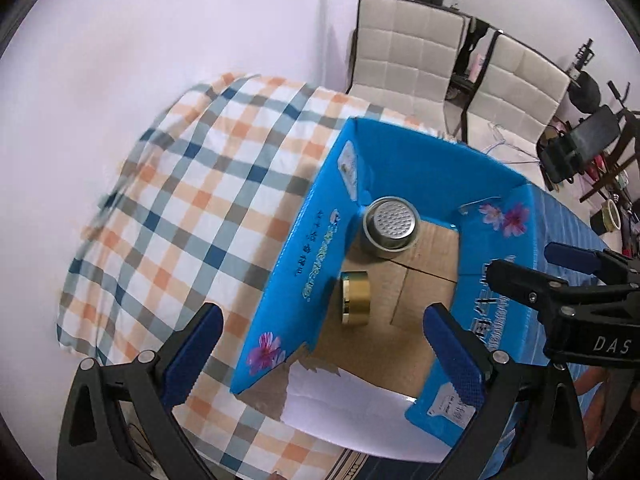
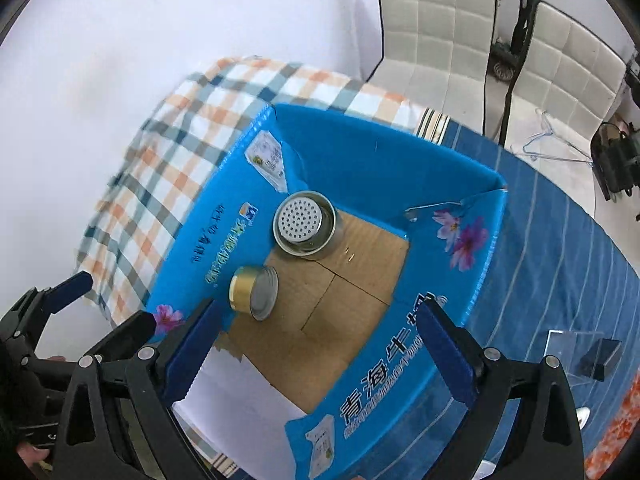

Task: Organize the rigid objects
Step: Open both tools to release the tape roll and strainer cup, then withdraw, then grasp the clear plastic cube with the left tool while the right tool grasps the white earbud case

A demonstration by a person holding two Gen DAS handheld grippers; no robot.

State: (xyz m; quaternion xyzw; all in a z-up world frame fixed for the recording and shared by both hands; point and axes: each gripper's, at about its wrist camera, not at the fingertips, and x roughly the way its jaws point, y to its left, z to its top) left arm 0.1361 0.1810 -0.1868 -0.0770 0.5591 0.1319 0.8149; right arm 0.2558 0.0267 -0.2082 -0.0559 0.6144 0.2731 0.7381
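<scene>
Blue box open on the bed, flaps out, collecting the rigid pieces.
Inside on the brown floor: steel strainer cup upright in the far corner, perforated disc showing; gold lid tipped on its edge just beside it, apart. Above, left gripper and right gripper spread wide, holding nothing, likely free for more.

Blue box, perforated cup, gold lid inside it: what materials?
Blue box: looks like corrugated cardboard, glossy blue print, bare brown floor flaps, torn edge.
Perforated cup: likely stainless steel, brushed silver sheen, punched holes.
Gold lid: seems metal, shiny brass-coloured band, duller silver inside; could be plated.
</scene>
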